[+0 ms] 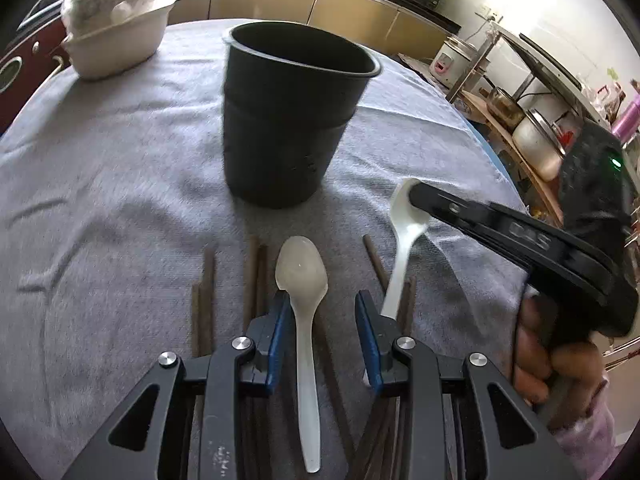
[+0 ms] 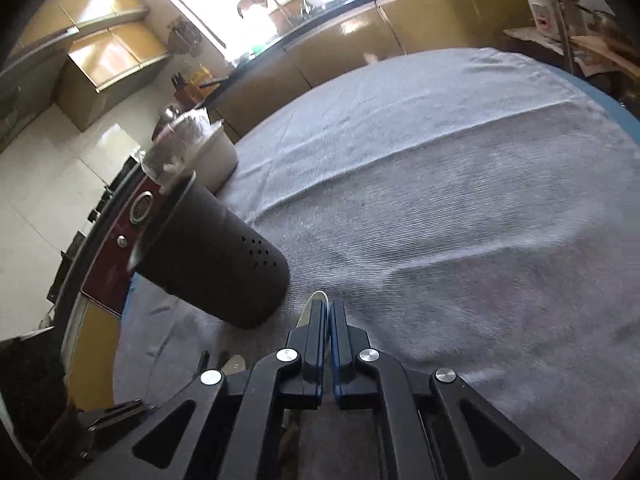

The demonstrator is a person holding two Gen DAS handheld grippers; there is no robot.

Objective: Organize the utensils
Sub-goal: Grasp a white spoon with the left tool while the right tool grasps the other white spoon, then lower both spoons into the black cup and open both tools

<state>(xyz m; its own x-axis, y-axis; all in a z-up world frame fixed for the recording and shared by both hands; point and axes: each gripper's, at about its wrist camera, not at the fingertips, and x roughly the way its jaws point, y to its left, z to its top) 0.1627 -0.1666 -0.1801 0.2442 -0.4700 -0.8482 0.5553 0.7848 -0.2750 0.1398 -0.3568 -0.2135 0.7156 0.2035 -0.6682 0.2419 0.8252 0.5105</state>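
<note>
A black utensil cup [image 1: 292, 116] stands upright on the grey cloth; it also shows in the right wrist view [image 2: 216, 256]. My left gripper [image 1: 322, 300] is open, its jaws on either side of a white plastic spoon [image 1: 302, 300] lying on the cloth. Several brown chopsticks [image 1: 206, 296] lie beside and under it. My right gripper [image 2: 328, 308] is shut on a second white spoon [image 1: 404, 236] by its bowl, held above the cloth to the right of the cup, handle hanging down. In the right wrist view only the spoon's tip [image 2: 316, 300] shows.
A white paper container with crumpled bags [image 1: 116, 28] sits at the table's far left. The grey cloth [image 2: 460, 220] covers the round table. Shelves with pots [image 1: 532, 136] stand off the right edge. Cabinets line the back.
</note>
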